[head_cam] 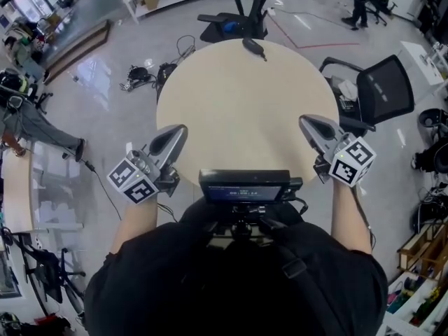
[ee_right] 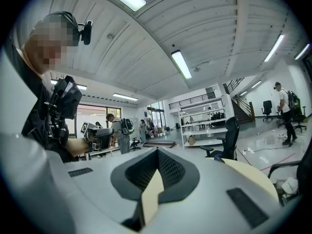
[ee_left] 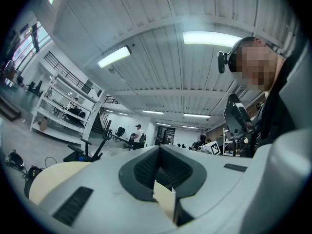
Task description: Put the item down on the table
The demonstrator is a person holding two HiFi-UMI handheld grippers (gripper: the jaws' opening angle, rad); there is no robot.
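Both sets pressed together, empty: left tongs [head_cam: 179, 131] at lower left, right tongs [head_cam: 306, 122] at lower right. Dark item [head_cam: 253, 46] lay on the round counter [head_cam: 238, 103], at its upper edge, top centre.

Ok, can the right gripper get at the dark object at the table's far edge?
Probably, at a stretch: bare table lies between the right gripper and the dark object; the jaws are shut.

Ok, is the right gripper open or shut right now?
Shut: the right gripper has its jaws together at the tips, nothing held between them.
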